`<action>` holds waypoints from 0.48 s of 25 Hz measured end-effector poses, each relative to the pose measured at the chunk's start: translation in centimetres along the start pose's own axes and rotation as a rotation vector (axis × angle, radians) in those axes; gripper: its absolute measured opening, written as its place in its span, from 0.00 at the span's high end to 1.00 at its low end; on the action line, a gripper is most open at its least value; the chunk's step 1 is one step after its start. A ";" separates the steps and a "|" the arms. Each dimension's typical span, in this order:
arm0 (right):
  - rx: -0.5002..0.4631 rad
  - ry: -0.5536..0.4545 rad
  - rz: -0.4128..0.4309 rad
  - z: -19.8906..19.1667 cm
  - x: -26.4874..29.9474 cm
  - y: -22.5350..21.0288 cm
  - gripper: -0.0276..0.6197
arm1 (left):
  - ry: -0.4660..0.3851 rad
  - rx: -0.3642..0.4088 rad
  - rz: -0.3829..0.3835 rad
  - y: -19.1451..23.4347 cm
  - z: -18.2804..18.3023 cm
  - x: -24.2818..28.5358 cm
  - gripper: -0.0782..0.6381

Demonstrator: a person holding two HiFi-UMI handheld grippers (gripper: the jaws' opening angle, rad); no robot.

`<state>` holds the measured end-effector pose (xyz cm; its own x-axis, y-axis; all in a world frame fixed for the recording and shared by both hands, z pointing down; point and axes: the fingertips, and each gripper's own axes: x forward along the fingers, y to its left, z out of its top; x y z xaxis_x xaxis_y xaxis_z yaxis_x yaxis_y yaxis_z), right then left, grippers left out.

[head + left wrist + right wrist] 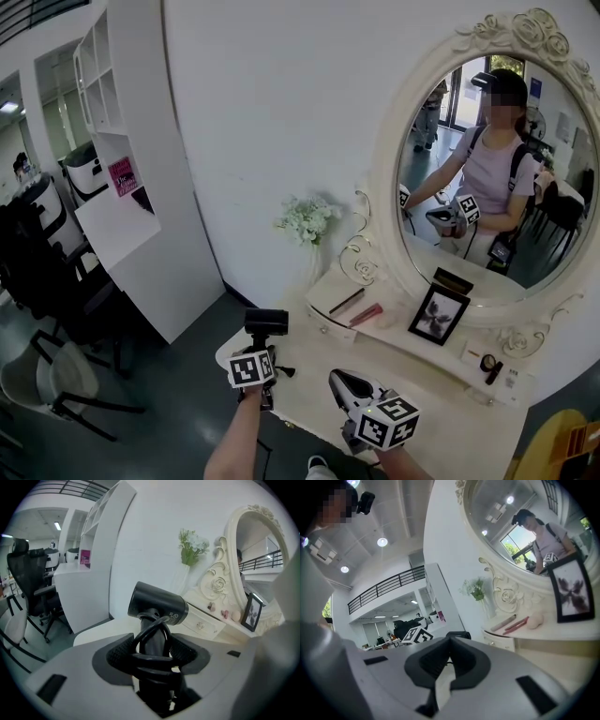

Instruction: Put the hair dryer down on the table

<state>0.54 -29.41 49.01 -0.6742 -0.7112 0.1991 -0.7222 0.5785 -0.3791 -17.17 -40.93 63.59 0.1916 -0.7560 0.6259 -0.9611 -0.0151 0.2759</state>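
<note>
Pads of ribbed black rubber on the left gripper (153, 649) are clamped on the round handle of the hair dryer (157, 604). The handle stands upright between them, and a glossy black cord (151, 630) is looped around it in a few turns. The dryer's short matt black barrel sits crosswise above the jaws, its open end turned to the left. Seen from the head view, the dryer hangs over the rounded left end of the tabletop (441, 417); I cannot tell whether it touches the surface.

The right gripper (449, 641) is just beside it to the right, also over the tabletop. Its jaws are closed tip to tip, with nothing in them.

The tabletop is smooth and cream-white. A raised ledge (328, 298) curves along its back edge, with a small drawer (201, 624) under it. A brown stick (346, 301) and a pink one (366, 314) lie on the ledge towards its left end. A black picture frame (438, 315) leans further right.

Behind them rises an oval mirror (487, 169) in a white frame carved with roses and scrolls. White flowers (307, 217) in a slim vase stand at the ledge's left corner.

A white shelf unit (122, 141) and a black mesh office chair (28, 578) stand off to the left.
</note>
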 end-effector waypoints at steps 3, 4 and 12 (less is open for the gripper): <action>0.003 -0.001 -0.005 0.0 -0.2 -0.2 0.95 | 0.017 -0.001 0.002 0.0 -0.4 0.5 0.55; 0.004 -0.001 -0.007 0.0 -0.3 -0.3 0.95 | 0.022 -0.002 0.002 0.0 -0.5 0.6 0.55; 0.006 -0.002 -0.012 0.0 -0.4 -0.8 0.95 | 0.055 -0.003 0.009 -0.1 -1.6 1.7 0.55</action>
<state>1.42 -29.56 49.25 -0.6652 -0.7188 0.2020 -0.7293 0.5673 -0.3826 -16.48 -41.18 65.75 0.1942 -0.7187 0.6677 -0.9621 -0.0069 0.2725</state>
